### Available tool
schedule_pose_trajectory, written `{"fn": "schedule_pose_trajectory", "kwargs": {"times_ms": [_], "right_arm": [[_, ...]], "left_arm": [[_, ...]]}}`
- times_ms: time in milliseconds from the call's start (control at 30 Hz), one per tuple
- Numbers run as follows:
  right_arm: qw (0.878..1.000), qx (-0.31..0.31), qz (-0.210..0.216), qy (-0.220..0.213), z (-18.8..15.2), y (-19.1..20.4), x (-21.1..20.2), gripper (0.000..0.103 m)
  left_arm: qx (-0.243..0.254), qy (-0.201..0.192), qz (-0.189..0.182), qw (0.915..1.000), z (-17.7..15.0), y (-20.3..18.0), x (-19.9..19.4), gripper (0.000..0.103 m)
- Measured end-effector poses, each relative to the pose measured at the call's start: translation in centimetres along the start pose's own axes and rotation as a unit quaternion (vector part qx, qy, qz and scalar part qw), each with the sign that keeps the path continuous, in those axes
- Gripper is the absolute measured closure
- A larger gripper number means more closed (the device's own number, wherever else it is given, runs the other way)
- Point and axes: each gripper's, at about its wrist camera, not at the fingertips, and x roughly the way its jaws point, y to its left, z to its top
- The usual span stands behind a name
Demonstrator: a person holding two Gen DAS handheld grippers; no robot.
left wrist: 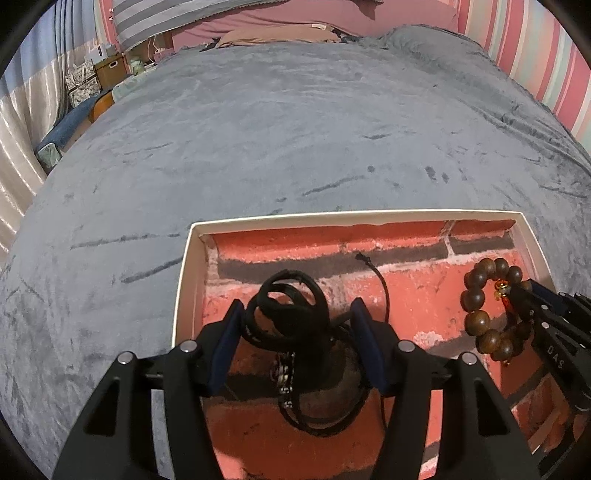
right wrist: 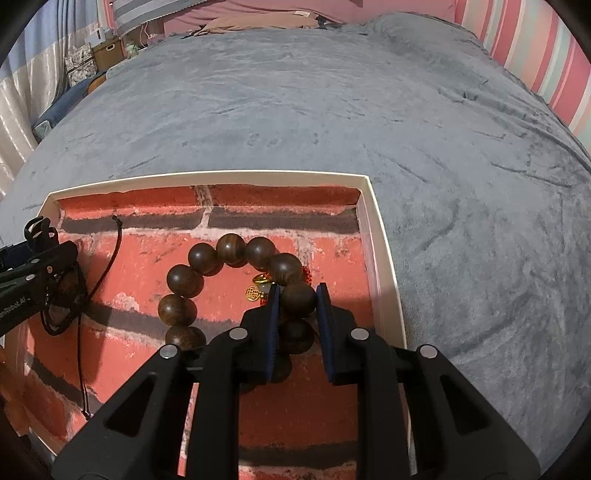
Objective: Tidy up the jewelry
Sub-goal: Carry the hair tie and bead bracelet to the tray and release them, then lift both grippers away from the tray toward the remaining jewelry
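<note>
A white shallow box with a red brick-print floor lies on the bed. My left gripper is low over the box's left half. Its blue pads are closed on a looped bundle of black cord necklace, and a loose end of the cord trails over the floor. At the box's right side rests a bracelet of big brown wooden beads with a gold charm. My right gripper straddles one bead, its pads a hair apart from it. The right gripper also shows beside the bracelet in the left wrist view.
A grey plush blanket covers the bed all around the box. Pink and striped pillows lie at the far end. Boxes and clutter stand by the bed's far left. A striped pink wall runs along the right.
</note>
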Motion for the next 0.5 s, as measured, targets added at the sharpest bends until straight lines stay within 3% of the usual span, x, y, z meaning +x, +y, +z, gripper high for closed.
{"fn": "schedule_pose_trajectory", "kwargs": {"times_ms": [100, 300, 500], "right_arm": [[1.000, -0.007, -0.002, -0.009, -0.2, 0.0, -0.5, 0.067], [1.000, -0.010, -0.003, -0.026, -0.7, -0.3, -1.9, 0.057], [0.998, 0.004, 0.001, -0.059, -1.2, -1.4, -4.9, 0.042]], "left_arm": [[-0.001, -0.003, -0.005, 1.0000, -0.1, 0.1, -0.7, 0.033], [-0.004, -0.006, -0.008, 0.9999, -0.5, 0.3, -1.5, 0.033], [-0.007, -0.040, -0.012, 0.9991, -1.4, 0.5, -5.4, 0.033]]}}
